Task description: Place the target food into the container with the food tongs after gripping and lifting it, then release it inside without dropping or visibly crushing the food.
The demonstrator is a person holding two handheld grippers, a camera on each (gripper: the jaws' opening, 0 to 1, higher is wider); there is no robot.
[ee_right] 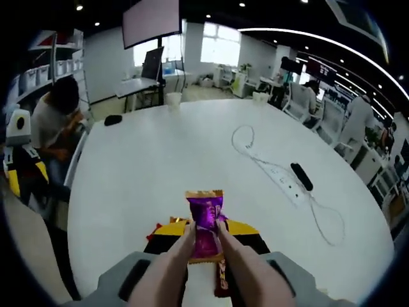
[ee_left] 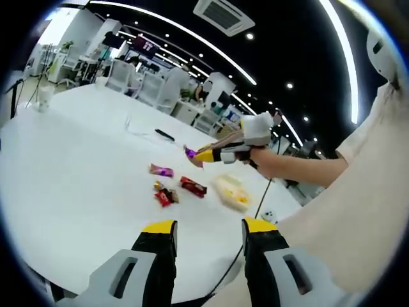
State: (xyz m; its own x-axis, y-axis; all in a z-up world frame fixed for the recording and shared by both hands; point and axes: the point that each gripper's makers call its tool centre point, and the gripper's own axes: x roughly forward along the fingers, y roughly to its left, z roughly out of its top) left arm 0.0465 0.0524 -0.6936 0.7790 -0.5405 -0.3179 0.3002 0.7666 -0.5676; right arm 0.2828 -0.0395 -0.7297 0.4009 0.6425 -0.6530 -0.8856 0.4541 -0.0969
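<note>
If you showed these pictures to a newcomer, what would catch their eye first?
Probably the purple snack packet pinched in the right gripper, held above the white table. Next, the scattered wrapped snacks and a clear container beyond the open left gripper.

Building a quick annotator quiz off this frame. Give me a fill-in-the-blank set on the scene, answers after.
1. The right gripper is shut on a snack packet whose wrapper is ____ in colour.
2. The left gripper has its jaws ____, with nothing between them.
3. The loose snacks lie on a ____ table.
4. On the table, a white ____ trails in loops.

Answers: purple; open; white; cable
</note>
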